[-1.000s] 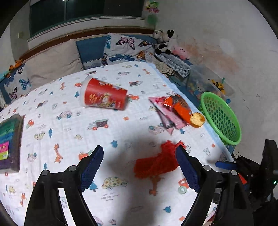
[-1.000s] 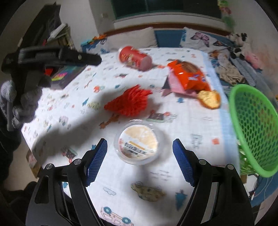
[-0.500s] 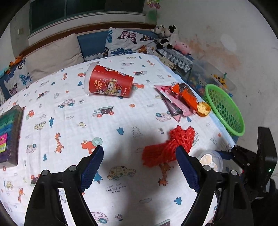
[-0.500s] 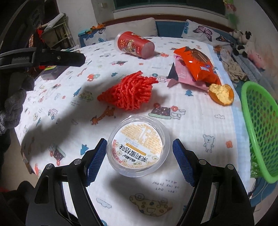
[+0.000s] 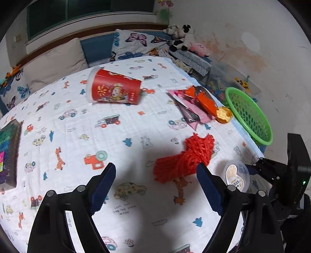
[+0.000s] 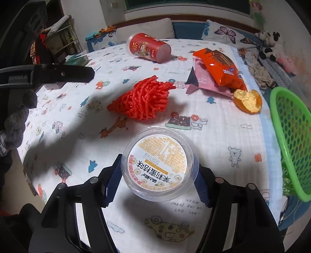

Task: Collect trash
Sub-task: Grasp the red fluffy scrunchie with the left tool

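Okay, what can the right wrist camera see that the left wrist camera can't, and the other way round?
Right wrist only: the printed lid of the round plastic tub, the right gripper closed against its sides after its jaws just narrowed, and a cluttered shelf.

Left wrist only: the open left gripper over bare bedsheet, and a dark box at the left edge.

Both: the red mesh, red cup, orange snack bag, orange peel and green basket.

Bed covered by white sheet (image 5: 136, 136) printed with cartoon cars and animals. Beige pillow (image 5: 56, 60) and butterfly-print pillow (image 5: 136, 44) lean against wooden headboard rail (image 5: 93, 32). Dark window (image 5: 87, 13) above. Right-hand wall (image 5: 243, 48) white, stained orange-brown. Plush toys (image 5: 182, 39) in corner. Cluttered shelf (image 6: 64, 39) beside bed.
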